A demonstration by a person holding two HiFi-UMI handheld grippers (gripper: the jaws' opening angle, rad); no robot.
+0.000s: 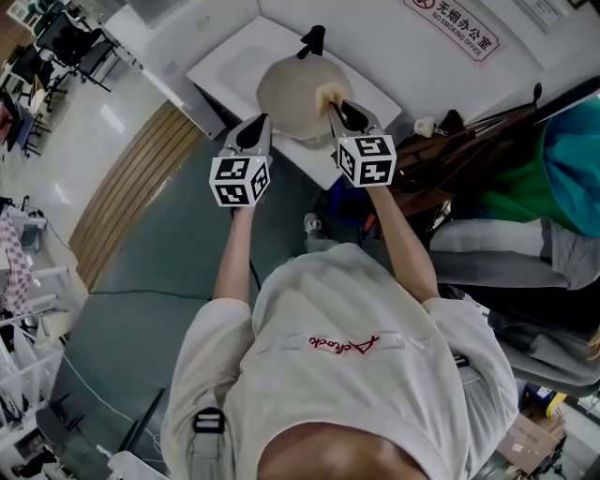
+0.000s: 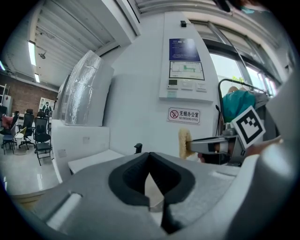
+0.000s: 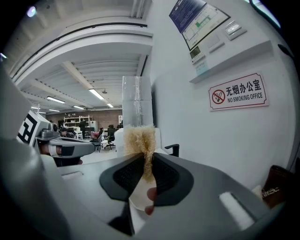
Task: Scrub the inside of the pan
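Both our grippers at the pan
Our right gripper clamps the sponge inside the pan. Our left gripper has its jaws together at the rim. The pan sits on the table.

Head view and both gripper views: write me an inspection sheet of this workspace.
Surface: white table, holding the pan.
Job's things: pan on it, handle away from the person; scrub pad.
Clutter: nothing seen on the table.
Grippers: left gripper closed at the pan's left rim, apparently pinching it; right gripper shut on the scrub pad over the pan.
Cables: thin cable on the floor.
Surroundings: no-smoking sign, office chairs.
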